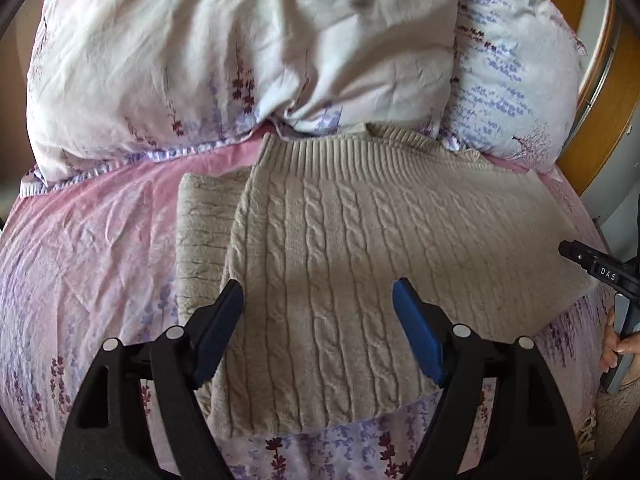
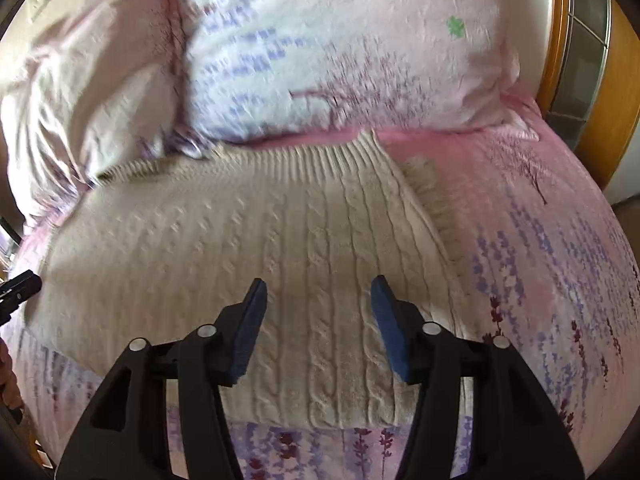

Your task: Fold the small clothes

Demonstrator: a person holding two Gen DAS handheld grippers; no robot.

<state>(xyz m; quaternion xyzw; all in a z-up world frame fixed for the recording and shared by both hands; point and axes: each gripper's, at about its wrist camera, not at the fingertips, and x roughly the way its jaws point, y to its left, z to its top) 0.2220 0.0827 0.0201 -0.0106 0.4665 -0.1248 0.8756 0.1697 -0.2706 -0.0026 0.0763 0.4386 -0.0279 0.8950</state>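
Both claws empty & wide open. Left claw (image 1: pixel 318 292) and right claw (image 2: pixel 316 286) hover over the near half of the sweater (image 1: pixel 360 240), pads apart, can't tell if they touch the knit.

Sweater is a beige cable-knit, flat on the bed (image 1: pixel 100 232), ribbed band at the far edge just beside the pillows (image 1: pixel 240 48). It looks part folded: one sleeve/side layer sticks out from under the body on the sweater's left side (image 1: pixel 200 220), same on its right (image 2: pixel 432 184).

Step imo: btwn folds, regrasp pending. Next you prob need to pinch the sweater's near hem at both corners, lift, carry it toward the ribbed band. Thick knit, so bite deep or the layers slip.
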